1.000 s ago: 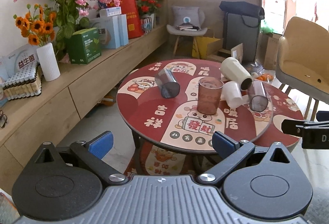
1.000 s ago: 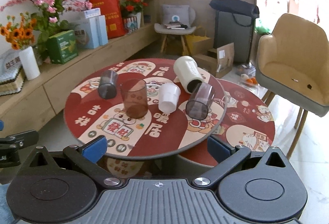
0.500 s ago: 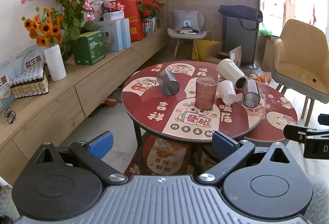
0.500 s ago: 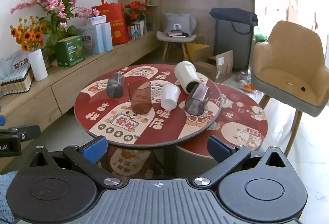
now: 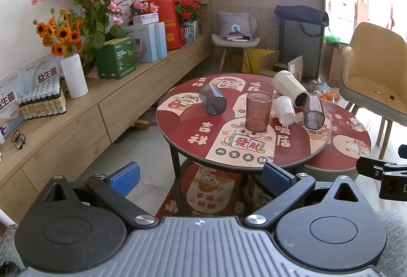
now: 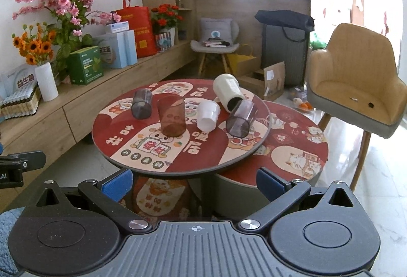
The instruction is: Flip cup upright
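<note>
On the round red table a brown see-through cup stands upright. A dark grey cup lies on its side to its left. A white cup, a cream tumbler and another grey cup lie tipped over to its right. My left gripper and right gripper are both open and empty, well back from the table's near edge.
A lower round red table stands right of the main one. A tan armchair is at the right. A wooden sideboard with flowers, boxes and a white vase runs along the left wall. A rug lies under the table.
Both grippers have drawn back from the table, which looks smaller and farther. The cups have not moved. Both grippers stay open.
</note>
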`<state>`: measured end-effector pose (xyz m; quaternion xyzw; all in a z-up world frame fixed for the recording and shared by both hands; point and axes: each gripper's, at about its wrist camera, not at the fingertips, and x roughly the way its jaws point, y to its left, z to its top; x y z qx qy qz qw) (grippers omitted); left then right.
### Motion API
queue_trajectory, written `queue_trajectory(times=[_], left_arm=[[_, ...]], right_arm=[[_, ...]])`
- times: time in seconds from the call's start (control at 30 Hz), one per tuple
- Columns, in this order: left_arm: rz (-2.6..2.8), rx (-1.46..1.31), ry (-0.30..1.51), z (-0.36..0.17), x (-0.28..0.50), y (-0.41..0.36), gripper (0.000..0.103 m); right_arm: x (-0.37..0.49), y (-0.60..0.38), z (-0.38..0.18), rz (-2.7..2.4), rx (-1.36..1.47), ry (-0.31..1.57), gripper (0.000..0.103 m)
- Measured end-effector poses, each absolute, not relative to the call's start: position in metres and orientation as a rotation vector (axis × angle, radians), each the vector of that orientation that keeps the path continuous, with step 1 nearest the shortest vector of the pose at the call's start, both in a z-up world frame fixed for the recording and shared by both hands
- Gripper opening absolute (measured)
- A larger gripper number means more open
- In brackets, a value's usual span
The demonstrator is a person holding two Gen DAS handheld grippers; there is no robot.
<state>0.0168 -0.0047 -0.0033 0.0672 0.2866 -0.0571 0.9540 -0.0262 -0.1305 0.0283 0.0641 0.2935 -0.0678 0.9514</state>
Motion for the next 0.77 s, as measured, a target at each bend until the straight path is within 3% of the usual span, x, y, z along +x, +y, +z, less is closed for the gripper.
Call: queue_trajectory(times=[0.77], left_arm=[[-0.112, 0.143, 0.583, -0.0056, 0.0157, -0.0058, 0.103]], right_arm=[[-0.0259, -0.1364, 0.023, -0.153, 0.143, 0.595, 0.103]])
